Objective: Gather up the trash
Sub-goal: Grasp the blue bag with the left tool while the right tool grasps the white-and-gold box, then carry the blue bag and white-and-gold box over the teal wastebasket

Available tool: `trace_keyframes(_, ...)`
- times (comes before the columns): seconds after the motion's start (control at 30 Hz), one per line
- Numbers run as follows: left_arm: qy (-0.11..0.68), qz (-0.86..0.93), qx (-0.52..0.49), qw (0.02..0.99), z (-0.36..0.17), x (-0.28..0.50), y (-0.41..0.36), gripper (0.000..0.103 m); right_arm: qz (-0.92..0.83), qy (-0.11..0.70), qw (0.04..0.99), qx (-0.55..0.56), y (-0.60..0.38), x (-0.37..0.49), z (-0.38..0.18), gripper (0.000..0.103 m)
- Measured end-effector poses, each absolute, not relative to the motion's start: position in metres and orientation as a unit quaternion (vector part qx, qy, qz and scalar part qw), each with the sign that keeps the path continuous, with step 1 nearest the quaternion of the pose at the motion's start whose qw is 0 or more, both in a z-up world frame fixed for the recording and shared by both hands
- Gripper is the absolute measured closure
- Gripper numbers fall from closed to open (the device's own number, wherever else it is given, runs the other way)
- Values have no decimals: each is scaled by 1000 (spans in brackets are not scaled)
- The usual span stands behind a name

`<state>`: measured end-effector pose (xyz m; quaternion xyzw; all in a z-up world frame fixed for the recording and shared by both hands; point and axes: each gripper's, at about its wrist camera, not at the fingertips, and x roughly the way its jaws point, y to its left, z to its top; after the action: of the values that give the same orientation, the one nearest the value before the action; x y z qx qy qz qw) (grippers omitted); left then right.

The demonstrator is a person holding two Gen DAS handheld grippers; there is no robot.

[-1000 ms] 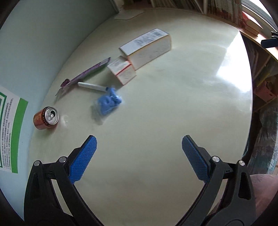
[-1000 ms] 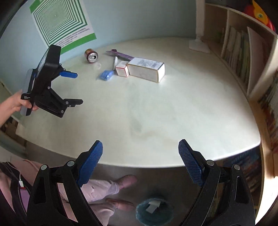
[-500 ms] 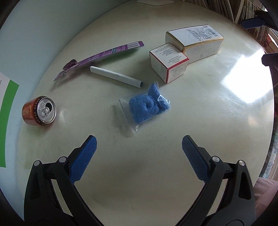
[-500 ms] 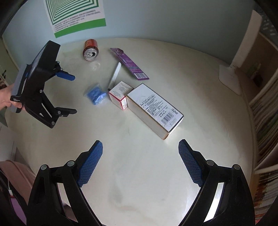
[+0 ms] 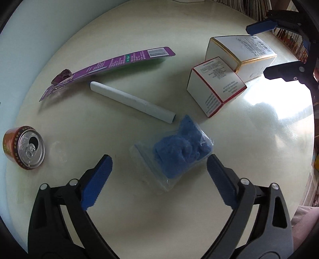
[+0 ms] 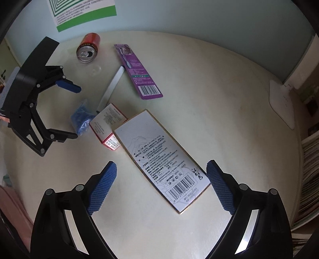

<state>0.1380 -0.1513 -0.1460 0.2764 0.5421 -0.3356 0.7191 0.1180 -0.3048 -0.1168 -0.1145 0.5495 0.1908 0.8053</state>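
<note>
My left gripper (image 5: pixel 159 169) is open, its blue pads on either side of a clear bag of blue material (image 5: pixel 177 153) lying on the cream table. From the right wrist view the left gripper (image 6: pixel 73 111) hovers at that bag (image 6: pixel 80 117). My right gripper (image 6: pixel 161 179) is open just above a long white box with a barcode (image 6: pixel 159 157), which also shows in the left wrist view (image 5: pixel 241 53). A small red-edged white box (image 5: pixel 215 85) lies beside it. A white tube (image 5: pixel 131 101), a purple toothbrush card (image 5: pixel 107 65) and a red can (image 5: pixel 24 147) lie further off.
The round table (image 6: pixel 229 99) meets a pale blue wall with a green-and-white poster (image 6: pixel 83 14). A white lamp base (image 6: pixel 281 103) stands at the right edge. Bookshelves (image 6: pixel 311 169) lie beyond the table's right side.
Both grippers have moved forward and lower over the table. The left one has closed in on the blue bag; the right one now straddles the long white box. Both stay open.
</note>
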Motion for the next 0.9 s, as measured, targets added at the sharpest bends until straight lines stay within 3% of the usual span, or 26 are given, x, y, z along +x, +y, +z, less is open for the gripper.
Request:
trace_keyframes(0.13,543,-351,262,716,-144,141,-152,27,206,556,796,-123,-297,121,-128,14)
trace_keyframes(0.17,539,-354,264,717,-142,140,-153,35,206,558,794,-123,-296,121,-130,16)
trace_keyframes(0.2,537,-357,264,717,-141,142,-154,48,206,561,793,-121,-295,121,-131,20)
trace_keyframes(0.27,537,-360,265,715,-139,142,-154,61,208,568,789,-107,-296,121,-132,42)
trace_keyframes(0.3,538,-360,266,714,-138,141,-154,67,205,571,789,-100,-297,120,-131,48)
trace_keyframes(0.37,539,-361,263,714,-137,140,-153,80,200,571,791,-95,-300,117,-129,53)
trace_keyframes(0.47,535,-366,264,715,-132,135,-150,91,196,569,794,-87,-303,109,-124,53)
trace_keyframes(0.9,512,-375,284,719,-108,97,-151,99,156,543,823,-54,-323,53,-89,53)
